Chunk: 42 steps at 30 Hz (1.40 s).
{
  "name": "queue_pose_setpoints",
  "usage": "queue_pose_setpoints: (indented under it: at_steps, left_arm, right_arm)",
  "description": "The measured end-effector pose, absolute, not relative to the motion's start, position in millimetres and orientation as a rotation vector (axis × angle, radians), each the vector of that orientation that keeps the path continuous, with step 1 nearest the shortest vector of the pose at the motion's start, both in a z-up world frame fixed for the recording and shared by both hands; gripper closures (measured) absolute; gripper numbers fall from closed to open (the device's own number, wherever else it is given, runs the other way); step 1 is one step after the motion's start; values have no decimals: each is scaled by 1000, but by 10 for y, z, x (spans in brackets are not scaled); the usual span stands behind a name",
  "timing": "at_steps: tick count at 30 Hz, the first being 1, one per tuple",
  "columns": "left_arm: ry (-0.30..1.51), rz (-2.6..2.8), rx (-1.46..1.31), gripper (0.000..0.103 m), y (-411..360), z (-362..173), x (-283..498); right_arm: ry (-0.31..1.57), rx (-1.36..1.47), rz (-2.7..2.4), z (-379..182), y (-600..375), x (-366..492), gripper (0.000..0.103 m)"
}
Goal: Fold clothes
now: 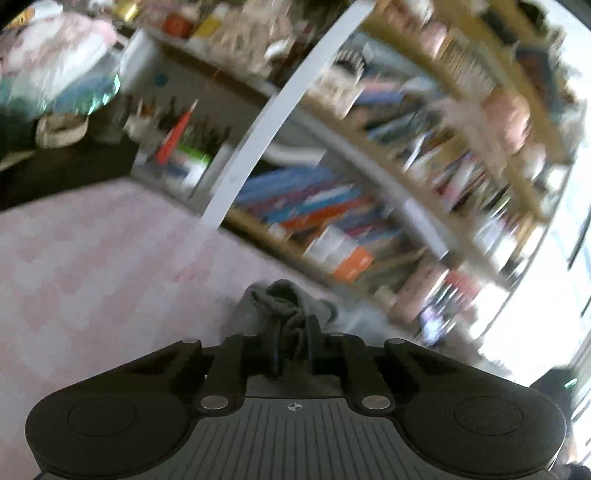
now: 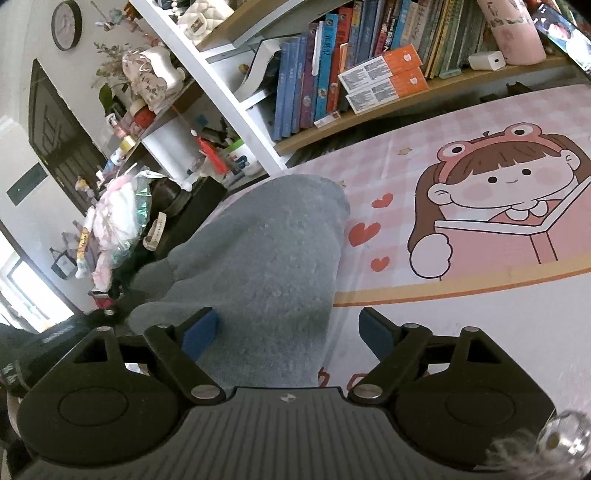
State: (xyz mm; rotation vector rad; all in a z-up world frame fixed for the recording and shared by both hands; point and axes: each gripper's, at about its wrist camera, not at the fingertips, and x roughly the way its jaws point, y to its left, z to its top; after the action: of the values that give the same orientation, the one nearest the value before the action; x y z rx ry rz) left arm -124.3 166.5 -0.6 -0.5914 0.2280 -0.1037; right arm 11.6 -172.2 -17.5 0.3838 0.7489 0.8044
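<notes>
In the left wrist view, which is blurred, my left gripper is shut on a bunched edge of the grey garment. A dark drawstring hangs between the close-set fingers. The cloth sits just above a pink checked table cover. In the right wrist view the same grey fleecy garment lies spread on the cover, running away from me. My right gripper is open. Its blue pads stand either side of the garment's near end without pressing it.
A pink cover with a cartoon girl print spreads to the right. A bookshelf full of books stands behind the table. Bags, a plush toy and clutter pile up at the left, under a wall clock.
</notes>
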Motion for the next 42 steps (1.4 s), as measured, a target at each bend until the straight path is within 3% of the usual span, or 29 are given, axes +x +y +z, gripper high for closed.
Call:
queue_pose_setpoints:
  at_steps: [7, 10, 11, 12, 13, 14, 17, 27, 28, 30, 34, 42]
  left_arm:
    - [324, -10, -698, 87, 1877, -317, -1149]
    - [312, 14, -654, 78, 1819, -271, -1172]
    - [314, 25, -629, 63, 1796, -241, -1171]
    - [311, 40, -627, 35, 1803, -214, -1172]
    - [299, 48, -639, 22, 1822, -194, -1193]
    - [282, 37, -657, 13, 1847, -191, -1214]
    - [298, -15, -715, 11, 1898, -222, -1222]
    - [441, -12, -727, 13, 1788, -339, -864]
    - [446, -24, -743, 16, 1781, -349, -843]
    - [453, -63, -793, 45, 1770, -383, -816]
    - [453, -104, -800, 54, 1676, -374, -834]
    - [503, -233, -836, 57, 1289, -399, -737]
  right_arm:
    - [743, 381, 849, -158, -1673, 87, 19]
    - [747, 380, 839, -155, -1684, 98, 18]
    - [747, 381, 836, -153, -1690, 105, 18]
    - [746, 382, 833, -149, -1696, 110, 18]
    - [743, 381, 828, -148, -1702, 111, 18]
    - [743, 382, 826, -152, -1707, 113, 18]
    - [762, 407, 831, -190, -1709, 151, 18]
    - [856, 487, 870, -286, -1549, 321, 21]
    - [867, 506, 873, -305, -1543, 336, 28]
    - [886, 549, 877, -342, -1537, 358, 43]
    - [871, 561, 873, -312, -1599, 330, 58]
    - [795, 487, 797, -143, -2054, 264, 59]
